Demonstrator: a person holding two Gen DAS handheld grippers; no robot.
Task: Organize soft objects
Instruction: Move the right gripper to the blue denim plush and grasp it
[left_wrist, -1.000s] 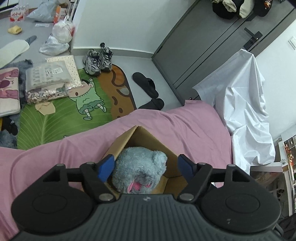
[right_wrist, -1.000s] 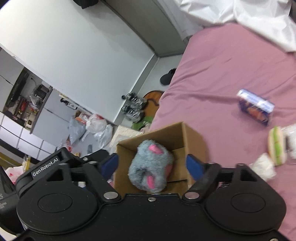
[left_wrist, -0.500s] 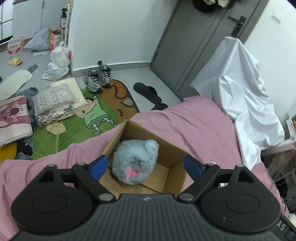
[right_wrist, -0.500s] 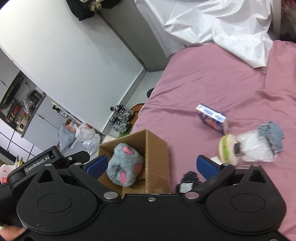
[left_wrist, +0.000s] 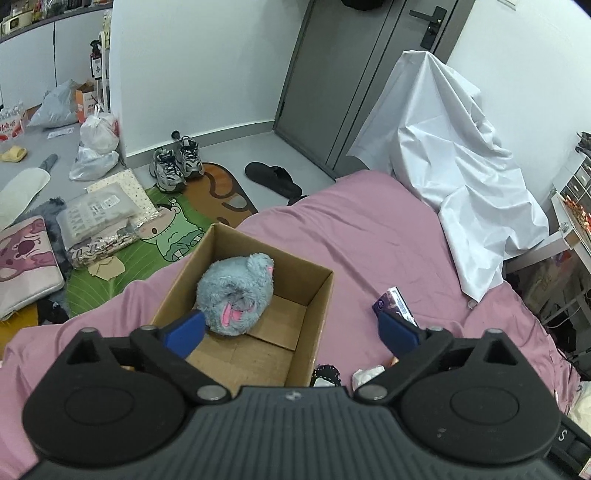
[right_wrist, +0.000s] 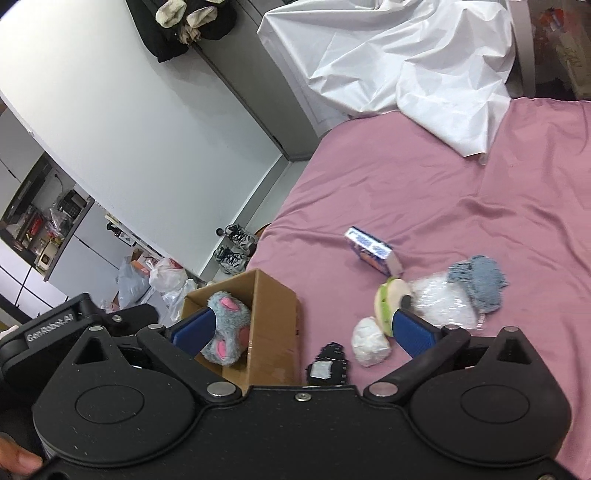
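While its blue jaws are opening with nothing between the pads, the left gripper (left_wrist: 291, 330) hangs above a cardboard box (left_wrist: 317, 295) on a pink bedsheet (left_wrist: 369, 236). Inside the box, toward its 10 o'clock corner, a grey plush toy (left_wrist: 236, 291) with pink patches lies on the cardboard floor, free of both tools. In the right wrist view, the right gripper (right_wrist: 301, 330) is spread wide and grips nothing; the box sits at its 10 o'clock. Just beyond its tips, at 12 o'clock, lies a small black patterned piece (right_wrist: 328, 363) with a pale square on it. At 1 o'clock a white wad (right_wrist: 371, 341) rests against a green-and-cream round plush (right_wrist: 388, 301), which touches a clear plastic bag (right_wrist: 443, 304) and a blue-grey knitted item (right_wrist: 476, 282). Slightly farther, a purple-and-white packet (right_wrist: 371, 254) lies on the sheet. Beyond the bed, at 12 o'clock in the left wrist view, a white sheet (left_wrist: 443, 147) drapes furniture; sneakers (left_wrist: 175, 166) and a cartoon floor mat (left_wrist: 155, 229) lie at 10 o'clock.
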